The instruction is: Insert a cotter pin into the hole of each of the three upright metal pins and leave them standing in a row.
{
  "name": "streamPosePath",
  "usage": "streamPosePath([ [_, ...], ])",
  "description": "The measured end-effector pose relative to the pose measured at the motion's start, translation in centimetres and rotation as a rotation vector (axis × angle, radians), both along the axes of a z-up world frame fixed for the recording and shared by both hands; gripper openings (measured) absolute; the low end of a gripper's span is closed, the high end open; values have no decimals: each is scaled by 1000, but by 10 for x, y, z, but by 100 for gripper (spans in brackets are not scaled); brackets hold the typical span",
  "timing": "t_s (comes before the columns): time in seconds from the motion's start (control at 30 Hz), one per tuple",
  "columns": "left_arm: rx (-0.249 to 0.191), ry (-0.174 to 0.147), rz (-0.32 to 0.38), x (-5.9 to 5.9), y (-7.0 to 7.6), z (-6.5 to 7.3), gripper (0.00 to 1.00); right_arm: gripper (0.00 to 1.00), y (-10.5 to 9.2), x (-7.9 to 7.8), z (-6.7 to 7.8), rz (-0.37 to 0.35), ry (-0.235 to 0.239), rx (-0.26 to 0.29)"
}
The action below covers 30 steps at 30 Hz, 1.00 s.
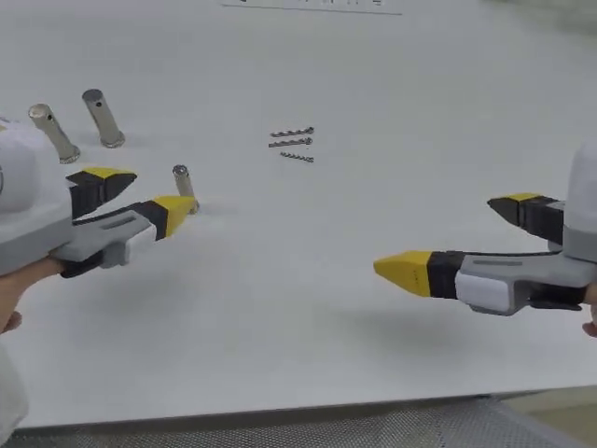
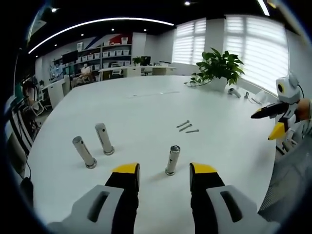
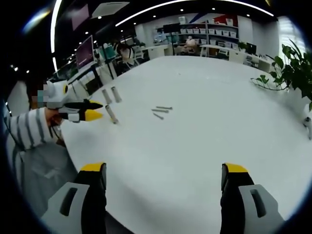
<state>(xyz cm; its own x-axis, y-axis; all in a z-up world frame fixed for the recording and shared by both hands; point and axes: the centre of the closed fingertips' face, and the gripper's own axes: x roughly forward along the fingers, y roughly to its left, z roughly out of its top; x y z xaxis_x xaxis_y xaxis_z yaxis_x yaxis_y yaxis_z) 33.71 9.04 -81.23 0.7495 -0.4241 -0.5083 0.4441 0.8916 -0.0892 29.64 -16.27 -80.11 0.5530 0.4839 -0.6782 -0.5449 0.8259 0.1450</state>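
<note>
Jaws of the left gripper (image 1: 160, 189) stand spread at centre left, just short of the nearest metal pin (image 1: 183, 183), seemingly to steady it, while the right gripper (image 1: 435, 235), spread and empty at lower right, is free for the cotter pins (image 1: 293, 144) lying upper centre.

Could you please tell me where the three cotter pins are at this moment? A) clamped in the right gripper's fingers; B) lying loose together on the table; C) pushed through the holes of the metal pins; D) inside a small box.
B: the cotter pins lie side by side on the white table, apart from the three upright metal pins.
</note>
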Motion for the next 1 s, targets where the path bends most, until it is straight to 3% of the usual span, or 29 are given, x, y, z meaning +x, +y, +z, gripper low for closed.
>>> streamPosePath([
  [0.17,31,36,-40,-6,14,-2,45,100,4,-8,5,3,10,-6],
  [0.37,-24,43,-83,-12,21,5,69,99,6,-14,8,-8,20,-21],
  [0.6,-17,53,-132,-19,33,0,86,99,11,-24,9,7,40,-62],
  [0.8,-46,55,-145,-24,45,0,99,99,16,-32,5,55,54,-106],
  [0.9,-58,63,-154,-29,48,1,99,99,20,-32,4,61,61,-106],
  [1.0,-74,84,-110,-30,56,-1,99,99,24,-30,4,74,63,-110],
])
